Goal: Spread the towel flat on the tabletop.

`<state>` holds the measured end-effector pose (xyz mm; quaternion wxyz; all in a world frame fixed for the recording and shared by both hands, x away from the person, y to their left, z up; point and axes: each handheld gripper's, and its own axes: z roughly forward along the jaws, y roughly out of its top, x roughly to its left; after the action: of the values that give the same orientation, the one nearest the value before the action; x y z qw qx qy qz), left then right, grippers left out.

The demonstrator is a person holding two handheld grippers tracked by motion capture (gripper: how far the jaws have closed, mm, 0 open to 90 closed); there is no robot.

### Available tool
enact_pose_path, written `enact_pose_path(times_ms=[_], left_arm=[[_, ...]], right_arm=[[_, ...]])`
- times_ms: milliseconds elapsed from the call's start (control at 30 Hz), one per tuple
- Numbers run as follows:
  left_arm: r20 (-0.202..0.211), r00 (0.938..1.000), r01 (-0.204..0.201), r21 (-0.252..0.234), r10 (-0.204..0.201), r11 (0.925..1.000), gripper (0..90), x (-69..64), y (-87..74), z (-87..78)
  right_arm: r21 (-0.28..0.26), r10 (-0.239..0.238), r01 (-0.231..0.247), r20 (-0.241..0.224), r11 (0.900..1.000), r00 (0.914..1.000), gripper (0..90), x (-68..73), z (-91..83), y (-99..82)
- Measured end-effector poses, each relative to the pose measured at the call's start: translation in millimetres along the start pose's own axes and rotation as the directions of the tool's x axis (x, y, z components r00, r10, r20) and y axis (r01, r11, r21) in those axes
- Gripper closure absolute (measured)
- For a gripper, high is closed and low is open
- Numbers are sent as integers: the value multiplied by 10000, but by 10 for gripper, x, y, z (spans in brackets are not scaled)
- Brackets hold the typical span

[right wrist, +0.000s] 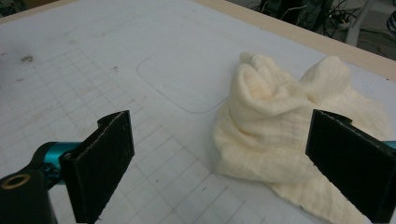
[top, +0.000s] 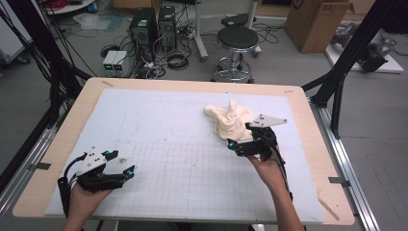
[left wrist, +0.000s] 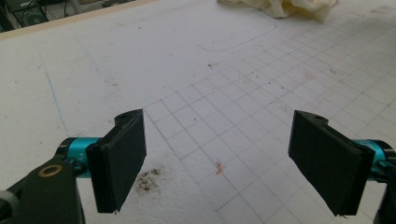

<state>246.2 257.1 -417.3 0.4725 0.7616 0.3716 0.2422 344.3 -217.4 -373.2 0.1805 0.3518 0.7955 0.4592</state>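
No readable text, label or number shows anywhere.

The cream cloth (left wrist: pixel 280 7) is cut off by the top edge in the left gripper view, and in the right gripper view its near corner (right wrist: pixel 327 205) runs off the bottom, partly hidden behind a black jaw.

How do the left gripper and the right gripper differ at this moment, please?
The right gripper sits right at the crumpled cream cloth; the left gripper is far from it, over the bare gridded mat. The right gripper's grey plate looks raised and tilted; the left's lies lower. Both have jaws open, holding nothing.
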Motion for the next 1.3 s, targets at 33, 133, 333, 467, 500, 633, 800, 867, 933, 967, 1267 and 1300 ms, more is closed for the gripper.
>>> enact_pose_path(times_ms=[33, 133, 333, 467, 500, 633, 800, 867, 933, 967, 1267, 1300], left_arm=[[3, 10000, 1, 0, -1, 10000, 196, 0, 0, 1], [18, 10000, 19, -6, -19, 10000, 196, 2, -2, -3], [-26, 10000, 74, -66, -74, 10000, 196, 11, -3, -26], [-17, 10000, 85, -44, -85, 10000, 196, 20, -3, -9], [1, 10000, 99, -24, -99, 9999, 196, 21, -3, -5], [41, 9999, 107, 31, -107, 9999, 196, 23, -1, 18], [50, 9999, 95, 47, -95, 9999, 196, 5, -8, 16], [42, 10000, 81, 66, -82, 9999, 196, 8, -8, 14], [42, 10000, 81, 86, -82, 9999, 196, 11, -7, 18], [30, 9999, 120, 61, -120, 9999, 196, 9, -6, 21], [76, 9999, 68, 92, -68, 9999, 196, -1, -2, 31], [76, 9999, 68, 92, -68, 9999, 196, -1, -2, 31]], right_arm=[[-2, 100, -100, -45, 10000, 9999, 114, -25, 24, 33], [-110, -43, 42, -75, 9999, 10000, 188, -78, 71, 137], [216, 213, -214, 42, 9995, 9998, 243, -195, 253, 277], [488, 69, -75, 136, 9988, 9999, 313, -220, 389, 286], [488, 69, -75, 136, 9988, 9999, 313, -220, 389, 286], [1127, 105, -128, 212, 9935, 9997, 357, -286, 597, 194], [1831, 263, -311, 289, 9826, 9992, 404, -372, 777, 83], [1951, 292, -353, 341, 9801, 9990, 418, -375, 806, 65], [2108, 336, -405, 359, 9767, 9988, 454, -382, 852, 39], [2143, 283, -370, 435, 9761, 9987, 469, -388, 874, 29], [2649, -125, -192, 1175, 9641, 9930, 606, -350, 1018, -34], [2679, -87, -248, 1231, 9631, 9924, 621, -340, 1025, -35]])
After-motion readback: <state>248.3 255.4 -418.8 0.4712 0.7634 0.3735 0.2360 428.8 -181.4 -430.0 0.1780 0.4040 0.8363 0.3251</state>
